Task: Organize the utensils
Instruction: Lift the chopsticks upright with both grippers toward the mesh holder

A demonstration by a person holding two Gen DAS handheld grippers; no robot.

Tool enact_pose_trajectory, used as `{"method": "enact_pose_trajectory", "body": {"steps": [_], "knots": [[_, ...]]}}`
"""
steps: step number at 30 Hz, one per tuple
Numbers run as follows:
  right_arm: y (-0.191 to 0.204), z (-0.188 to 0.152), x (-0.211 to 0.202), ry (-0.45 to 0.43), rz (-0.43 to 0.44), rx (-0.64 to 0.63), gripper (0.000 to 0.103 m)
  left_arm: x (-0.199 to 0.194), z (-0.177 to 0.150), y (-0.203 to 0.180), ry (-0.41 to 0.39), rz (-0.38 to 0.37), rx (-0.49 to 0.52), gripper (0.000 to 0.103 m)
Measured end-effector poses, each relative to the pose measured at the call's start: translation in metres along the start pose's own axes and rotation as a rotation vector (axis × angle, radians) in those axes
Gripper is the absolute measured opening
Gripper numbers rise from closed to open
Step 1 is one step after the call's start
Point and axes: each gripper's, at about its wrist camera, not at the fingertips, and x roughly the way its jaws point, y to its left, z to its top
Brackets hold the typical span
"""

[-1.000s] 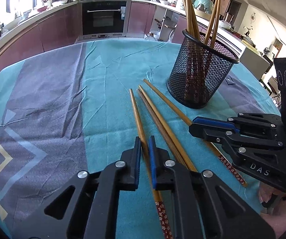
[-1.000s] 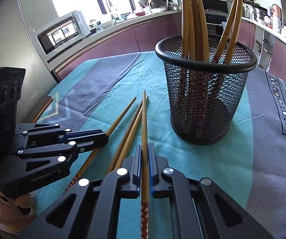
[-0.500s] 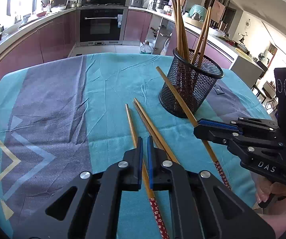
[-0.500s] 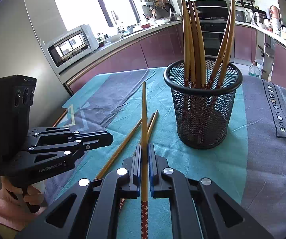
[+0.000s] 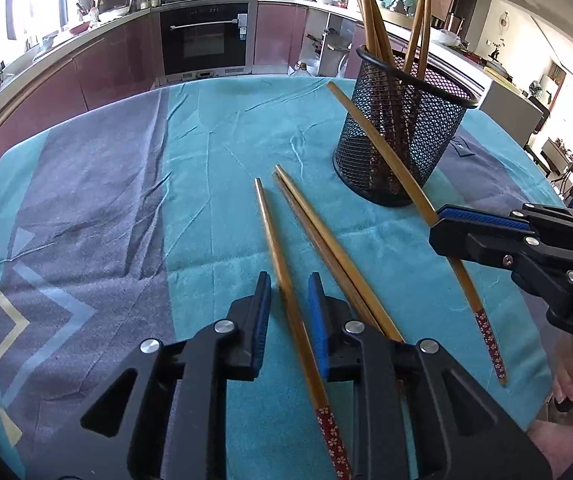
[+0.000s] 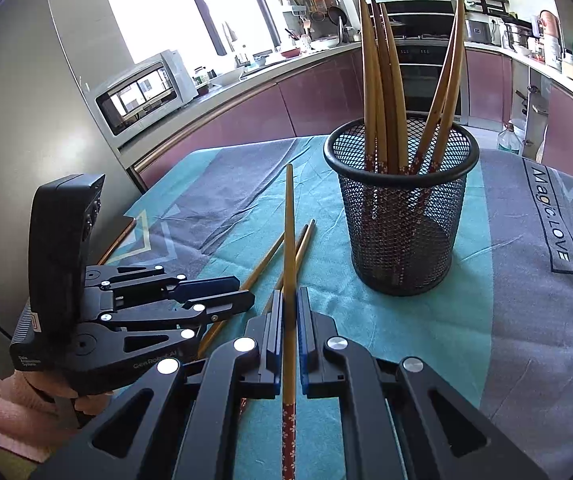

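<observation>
On the worktop (image 5: 214, 200), under a creased teal and grey cloth, stands a round black wire-mesh cup (image 6: 402, 216) holding five tapered bamboo chopsticks (image 6: 382, 80), their red flowered ends down and thin tips fanned upward. Three loose sticks (image 5: 314, 232) of the same smooth bamboo lie flat on the cloth just left of the cup, two side by side and touching.

The right claw (image 6: 289, 344) is raised above the cloth and pinches a fourth stick (image 6: 289, 248) between its blue ribbed pads, jaws nearly together. That stick is clear of the cloth, its thin tip pointing forward beside the cup and its patterned end trailing behind the pads.

The left claw (image 5: 288, 320) sits low and level over the cloth, its jaws narrowly parted on either side of the leftmost loose stick; whether the pads touch it I cannot tell.
</observation>
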Motion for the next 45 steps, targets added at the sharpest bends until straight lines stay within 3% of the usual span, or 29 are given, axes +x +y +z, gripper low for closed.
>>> {"method": "enact_pose_trajectory", "body": {"steps": [4,11,19,31,45], "knots": [[0.000,0.000,-0.001,-0.006,0.002,0.001,0.005,0.002,0.001,-0.003,-0.005,0.017,0.000,0.009],[-0.001,0.001,-0.006,-0.019,0.004,0.000,0.005,-0.001,0.004,-0.001,-0.014,0.006,-0.015,0.008],[-0.002,0.004,-0.019,-0.056,0.008,0.003,0.005,-0.025,0.007,0.003,-0.057,-0.054,-0.032,0.008],[-0.013,0.017,-0.049,-0.151,0.005,0.034,0.005,-0.081,0.024,0.010,-0.177,-0.222,-0.055,0.008],[-0.020,0.031,-0.074,-0.236,0.012,0.026,0.005,-0.131,0.037,0.020,-0.305,-0.292,-0.090,0.008]]}}
